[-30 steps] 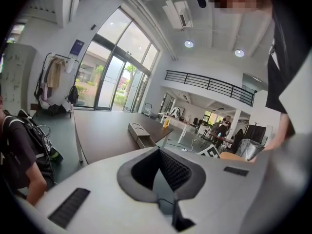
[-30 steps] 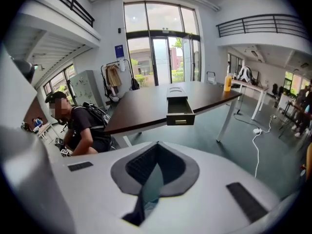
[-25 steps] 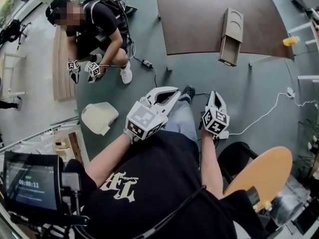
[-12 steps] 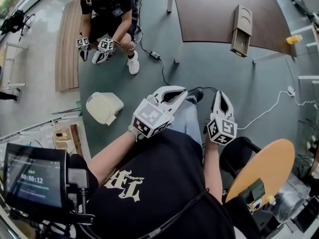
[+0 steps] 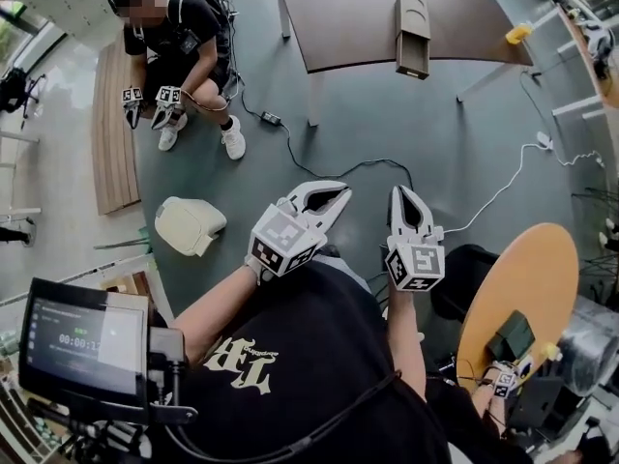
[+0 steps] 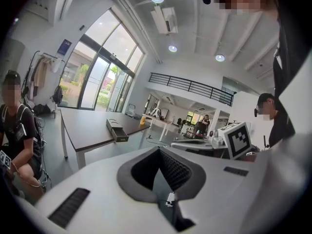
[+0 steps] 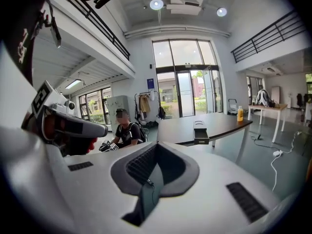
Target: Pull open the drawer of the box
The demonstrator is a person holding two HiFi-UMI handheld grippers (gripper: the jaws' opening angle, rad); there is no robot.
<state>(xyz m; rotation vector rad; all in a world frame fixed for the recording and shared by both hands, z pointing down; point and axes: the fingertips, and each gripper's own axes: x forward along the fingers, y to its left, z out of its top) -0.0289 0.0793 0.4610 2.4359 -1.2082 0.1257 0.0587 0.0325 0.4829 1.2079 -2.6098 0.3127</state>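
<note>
Well short of the table [image 5: 348,27], our left gripper [image 5: 336,197] and right gripper [image 5: 403,199] have swung up together, both closed on nothing. The box [image 5: 412,17] sits at the table's near edge, its drawer [image 5: 412,64] seemingly already out.

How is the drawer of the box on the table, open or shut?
Open. The drawer sticks out from the end of the box, toward the edge of the table.

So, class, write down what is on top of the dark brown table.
Only the wooden box, its drawer pulled out at the table edge. What the box covers, and the drawer's inside, cannot be seen.
</note>
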